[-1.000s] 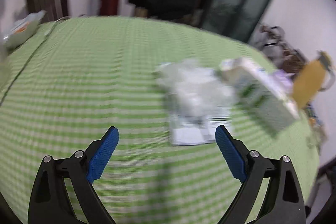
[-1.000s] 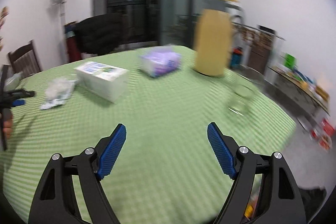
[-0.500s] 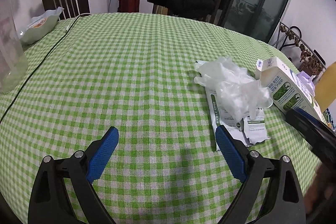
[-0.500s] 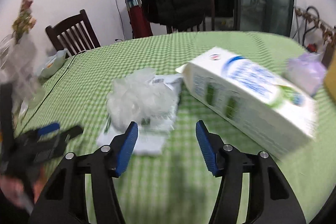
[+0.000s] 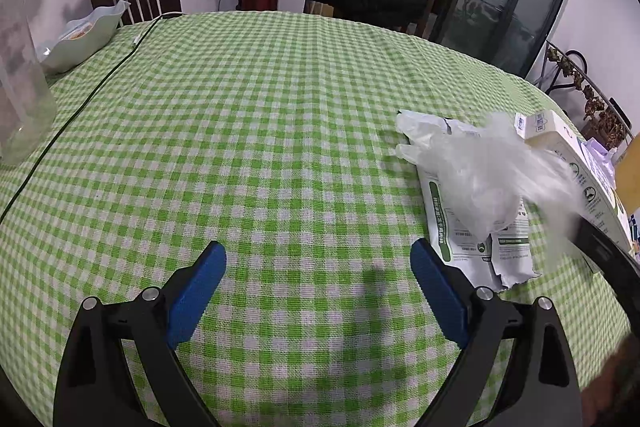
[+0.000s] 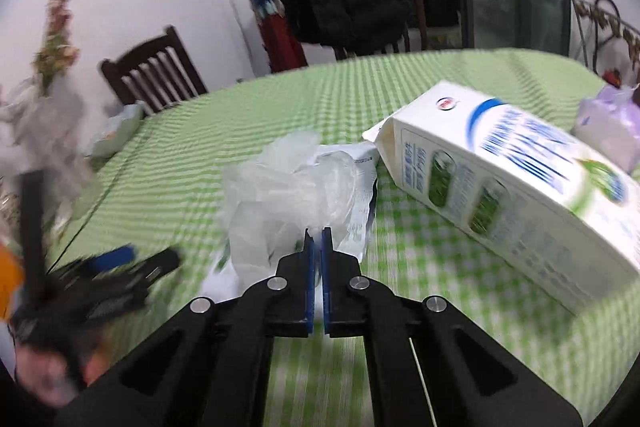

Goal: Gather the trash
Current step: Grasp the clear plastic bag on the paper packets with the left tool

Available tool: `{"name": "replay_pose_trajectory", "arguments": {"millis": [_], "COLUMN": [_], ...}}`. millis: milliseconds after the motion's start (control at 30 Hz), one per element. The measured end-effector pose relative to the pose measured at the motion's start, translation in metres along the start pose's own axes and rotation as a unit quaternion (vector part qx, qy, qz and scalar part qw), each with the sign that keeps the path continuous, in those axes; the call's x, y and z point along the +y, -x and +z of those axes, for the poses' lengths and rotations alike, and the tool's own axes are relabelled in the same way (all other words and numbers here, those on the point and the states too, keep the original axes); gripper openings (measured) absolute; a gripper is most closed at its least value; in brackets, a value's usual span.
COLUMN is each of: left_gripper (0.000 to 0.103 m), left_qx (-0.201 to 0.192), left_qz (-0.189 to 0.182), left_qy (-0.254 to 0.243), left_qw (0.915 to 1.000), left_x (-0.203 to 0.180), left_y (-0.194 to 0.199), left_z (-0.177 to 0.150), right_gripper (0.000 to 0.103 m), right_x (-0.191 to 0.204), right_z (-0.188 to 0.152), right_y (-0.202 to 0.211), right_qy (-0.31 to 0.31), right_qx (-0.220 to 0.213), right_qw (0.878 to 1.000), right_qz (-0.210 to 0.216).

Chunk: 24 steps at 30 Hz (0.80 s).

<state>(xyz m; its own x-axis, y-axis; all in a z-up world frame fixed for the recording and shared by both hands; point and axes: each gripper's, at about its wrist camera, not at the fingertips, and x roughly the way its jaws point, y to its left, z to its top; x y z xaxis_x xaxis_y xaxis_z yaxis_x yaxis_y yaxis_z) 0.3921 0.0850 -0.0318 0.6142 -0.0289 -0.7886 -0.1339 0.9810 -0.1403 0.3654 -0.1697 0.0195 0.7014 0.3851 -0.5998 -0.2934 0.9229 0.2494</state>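
Note:
A crumpled clear plastic glove [image 5: 484, 171] lies on a torn white-and-green wrapper [image 5: 480, 243] on the green checked tablecloth [image 5: 260, 131]. A white milk carton [image 6: 516, 187] lies on its side to the right of them. My right gripper [image 6: 318, 233] is shut on the glove [image 6: 288, 195], pinching its near edge. My left gripper [image 5: 318, 263] is open and empty, just left of the wrapper. It shows blurred in the right wrist view [image 6: 116, 263].
A tall clear glass vessel [image 5: 20, 87] and a pale bowl [image 5: 80, 39] stand at the far left, with a dark cable [image 5: 80, 107] running across the cloth. A purple bag [image 6: 608, 127] sits behind the carton. Chairs stand beyond the table.
My right gripper swung from the table's far side to the trash pile and closed on the plastic glove. My left gripper stayed open and shifted a little to the left.

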Motion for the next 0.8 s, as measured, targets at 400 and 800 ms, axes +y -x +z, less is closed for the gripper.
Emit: {"name": "replay_pose_trajectory", "arguments": {"millis": [400,800], "left_gripper": [0.089,0.078], "left_qx": [-0.043,-0.027], "left_qz": [-0.022,-0.008], "left_qy": [-0.059,-0.090], "left_qw": [0.9971,0.9956], "left_x": [-0.037,-0.106], "left_y": [0.018,-0.010], "left_z": [-0.015,0.030], "right_gripper": [0.003,0.003], "right_x": [-0.066,-0.101], "right_z": [-0.063,-0.059], "right_y": [0.078,0.080], "right_qy": [-0.007,-0.065], "right_qx": [-0.024,-0.082], "right_qw": [0.996,0.994], "right_qz": [-0.085,-0.009]}}
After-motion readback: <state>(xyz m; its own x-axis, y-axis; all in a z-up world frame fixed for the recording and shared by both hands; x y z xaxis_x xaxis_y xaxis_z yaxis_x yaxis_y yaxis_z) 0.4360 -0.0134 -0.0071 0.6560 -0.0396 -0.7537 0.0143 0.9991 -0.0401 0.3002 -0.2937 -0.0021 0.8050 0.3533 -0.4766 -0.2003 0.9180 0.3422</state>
